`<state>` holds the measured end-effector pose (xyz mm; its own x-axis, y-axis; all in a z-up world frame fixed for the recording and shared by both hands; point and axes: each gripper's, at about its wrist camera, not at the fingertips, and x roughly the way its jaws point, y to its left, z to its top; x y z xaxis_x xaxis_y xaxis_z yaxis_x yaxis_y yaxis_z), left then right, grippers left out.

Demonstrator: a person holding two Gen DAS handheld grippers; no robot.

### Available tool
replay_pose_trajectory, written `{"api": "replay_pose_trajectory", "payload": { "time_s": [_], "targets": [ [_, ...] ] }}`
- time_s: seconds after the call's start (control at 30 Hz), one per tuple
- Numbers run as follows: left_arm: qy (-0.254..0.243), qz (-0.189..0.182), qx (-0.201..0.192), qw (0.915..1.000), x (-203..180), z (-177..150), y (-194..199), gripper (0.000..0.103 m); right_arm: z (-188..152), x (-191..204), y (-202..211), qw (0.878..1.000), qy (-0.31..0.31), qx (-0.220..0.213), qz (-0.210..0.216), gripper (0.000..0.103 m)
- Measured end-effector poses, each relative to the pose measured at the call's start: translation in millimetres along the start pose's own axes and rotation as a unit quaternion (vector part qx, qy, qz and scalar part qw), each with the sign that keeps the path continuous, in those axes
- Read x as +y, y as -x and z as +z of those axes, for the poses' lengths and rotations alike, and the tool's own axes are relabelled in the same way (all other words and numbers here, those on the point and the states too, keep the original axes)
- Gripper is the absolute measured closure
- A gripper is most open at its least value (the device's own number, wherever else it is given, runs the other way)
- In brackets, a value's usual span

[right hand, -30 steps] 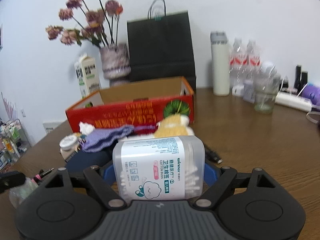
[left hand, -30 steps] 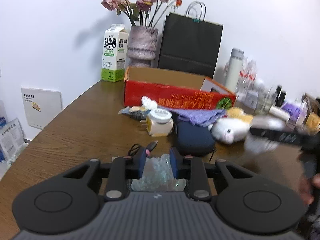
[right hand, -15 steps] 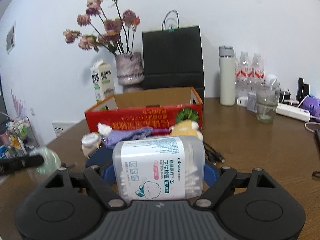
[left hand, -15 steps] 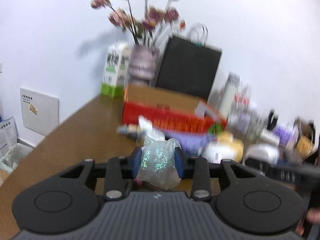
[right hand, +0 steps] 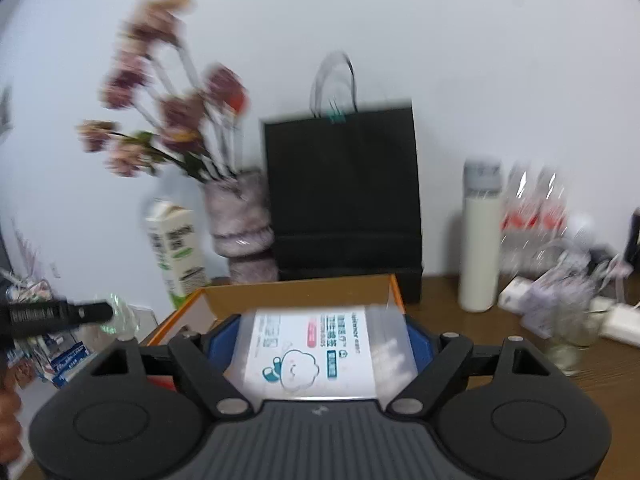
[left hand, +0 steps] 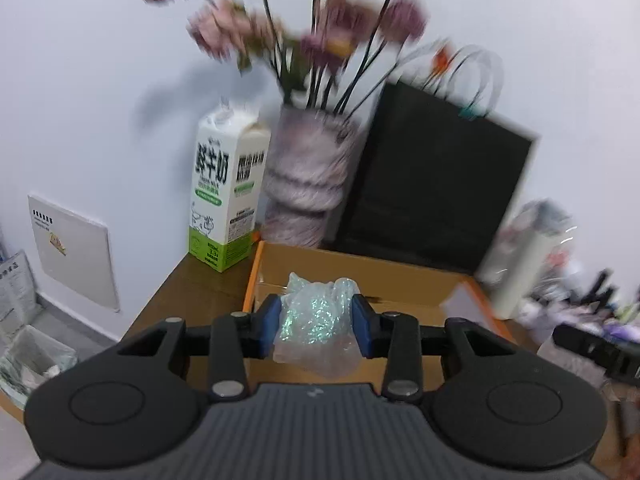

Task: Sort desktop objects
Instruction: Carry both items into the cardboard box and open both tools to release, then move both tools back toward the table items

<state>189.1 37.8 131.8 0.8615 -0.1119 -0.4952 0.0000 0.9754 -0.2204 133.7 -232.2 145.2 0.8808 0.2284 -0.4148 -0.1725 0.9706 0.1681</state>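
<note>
Hovering over the open cardboard box (left hand: 372, 276) on the brown worktop (right hand: 500, 364), the left gripper (left hand: 316, 322), jaws opening, cradles a glittery plastic bag (left hand: 316, 316); the right gripper (right hand: 316, 350) clamps a cotton-swab box (right hand: 316, 354). Clutter crowds the far right.

Left wrist view: camera sits behind its own fingers (left hand: 267, 326), looking forward and somewhat downward from close above the near rim of the cardboard box (left hand: 404, 280). It faces the corner of the desk (left hand: 192, 284), with the milk carton (left hand: 226, 192), the vase (left hand: 312, 176) and the black paper bag (left hand: 440, 188) near against the white wall.

Right wrist view: camera likewise behind its fingers (right hand: 222, 338), looking forward over the same cardboard box (right hand: 296, 292), facing the wall more squarely, from further right.

Shared ground: box, milk carton (right hand: 176, 252), vase (right hand: 240, 220), black paper bag (right hand: 344, 188). Both views are blurred.
</note>
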Motion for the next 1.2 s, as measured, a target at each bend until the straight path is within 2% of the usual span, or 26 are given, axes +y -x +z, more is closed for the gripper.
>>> {"api": "replay_pose_trajectory", "payload": {
  "time_s": [0.07, 0.17, 0.23, 0.37, 0.4, 0.47, 0.53, 0.7, 0.77, 0.83, 0.9, 1.0, 1.07, 1.2],
  "targets": [
    [-0.007, 0.017, 0.052, 0.9985, -2.8, 10.2, -56.6, 0.065, 17.3, -1.5, -50.2, 0.999, -0.004, 0.03, -0.011, 0.022],
    [-0.032, 0.032, 0.111, 0.9928, -7.7, 14.2, -120.9, 0.066, 26.2, 13.0, -120.2, 0.995, 0.051, 0.074, -0.041, 0.022],
    [-0.058, 0.054, 0.126, 0.9888, -11.7, 14.5, -147.6, 0.066, 29.5, 13.9, -165.9, 0.99, 0.06, 0.112, -0.06, 0.022],
    [-0.09, 0.056, 0.142, 0.9841, -16.2, 15.9, -179.9, 0.061, 24.5, 6.8, -239.6, 0.981, 0.046, 0.172, -0.082, 0.022],
    [-0.098, 0.057, 0.144, 0.9831, -17.6, 17.5, -184.0, 0.06, 22.3, 4.7, -250.6, 0.979, 0.039, 0.18, -0.085, 0.022],
    [-0.105, 0.054, 0.142, 0.9828, -17.9, 18.3, -185.0, 0.048, 20.1, 1.1, -269.1, 0.975, 0.026, 0.198, -0.095, 0.022],
    [-0.1, 0.044, 0.137, 0.9846, -15.9, 20.4, -182.4, 0.044, 18.2, -0.5, -274.0, 0.974, 0.018, 0.206, -0.096, 0.021],
    [-0.105, 0.051, 0.128, 0.9849, -19.9, 25.7, -158.4, 0.038, 27.2, -6.2, -248.8, 0.977, 0.017, 0.188, -0.097, 0.021],
    [-0.098, 0.058, 0.121, 0.986, -17.3, 24.4, -136.5, 0.031, 35.8, -11.1, -225.3, 0.98, 0.009, 0.178, -0.09, 0.02],
    [-0.085, 0.068, 0.114, 0.9875, -13.5, 20.7, -106.6, 0.03, 40.0, -15.5, -189.6, 0.985, 0.001, 0.156, -0.072, 0.013],
    [-0.073, 0.07, 0.102, 0.9897, -5.0, 13.9, -71.9, 0.028, 37.0, -17.8, -152.9, 0.989, -0.003, 0.138, -0.059, 0.011],
    [-0.059, 0.066, 0.079, 0.9929, 5.9, -3.8, -19.7, 0.016, 24.2, -20.2, -101.3, 0.992, -0.002, 0.118, -0.039, 0.011],
    [-0.043, 0.084, 0.055, 0.994, 11.9, -23.7, 13.1, 0.01, 9.2, -21.4, -67.5, 0.994, -0.003, 0.109, -0.031, 0.01],
    [-0.053, 0.107, 0.015, 0.9928, 10.3, -73.0, 70.1, 0.001, -34.2, -17.5, -9.3, 0.996, -0.006, 0.088, -0.021, 0.003]
  ]
}}
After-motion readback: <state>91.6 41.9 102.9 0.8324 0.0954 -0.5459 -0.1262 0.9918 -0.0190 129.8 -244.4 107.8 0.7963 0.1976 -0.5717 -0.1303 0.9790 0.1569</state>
